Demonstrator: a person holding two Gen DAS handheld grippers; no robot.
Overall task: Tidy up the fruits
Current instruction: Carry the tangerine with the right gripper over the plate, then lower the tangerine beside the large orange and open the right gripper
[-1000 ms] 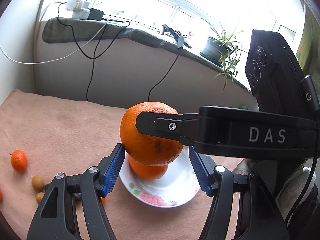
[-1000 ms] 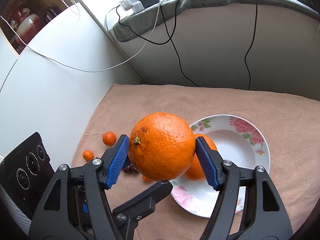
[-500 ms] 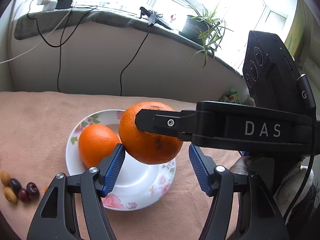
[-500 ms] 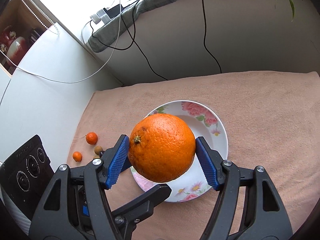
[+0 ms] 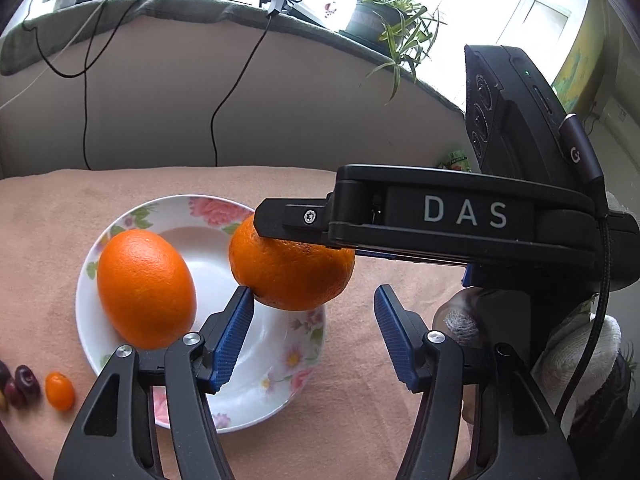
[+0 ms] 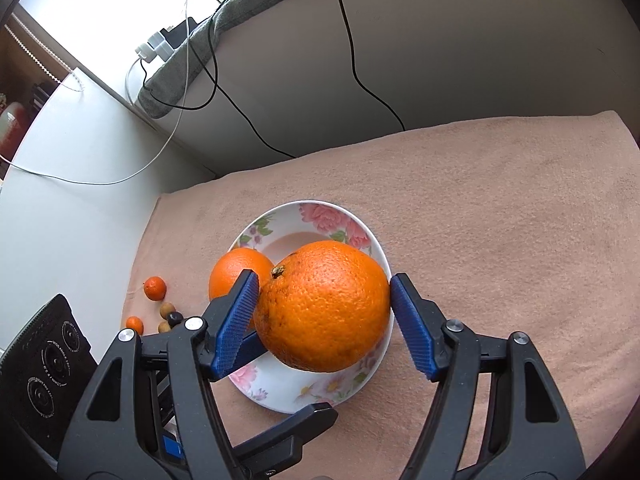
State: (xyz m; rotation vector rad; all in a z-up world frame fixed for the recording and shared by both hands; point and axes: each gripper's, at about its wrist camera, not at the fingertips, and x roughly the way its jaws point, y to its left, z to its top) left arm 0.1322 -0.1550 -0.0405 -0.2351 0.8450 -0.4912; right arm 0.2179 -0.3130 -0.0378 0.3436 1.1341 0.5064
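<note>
A: Where is the big orange (image 6: 324, 306)?
B: Just above the flowered plate (image 6: 362, 232), pinched between the blue fingers (image 6: 236, 320) of the right gripper (image 6: 320, 312).
A: And the left gripper (image 5: 314, 330)?
B: Its fingers stand spread, holding nothing, and have just been closing a little. A second orange (image 5: 146, 288) lies on the plate; small fruits (image 6: 154, 288) sit on the tabletop (image 6: 500, 208) beside the plate.
</note>
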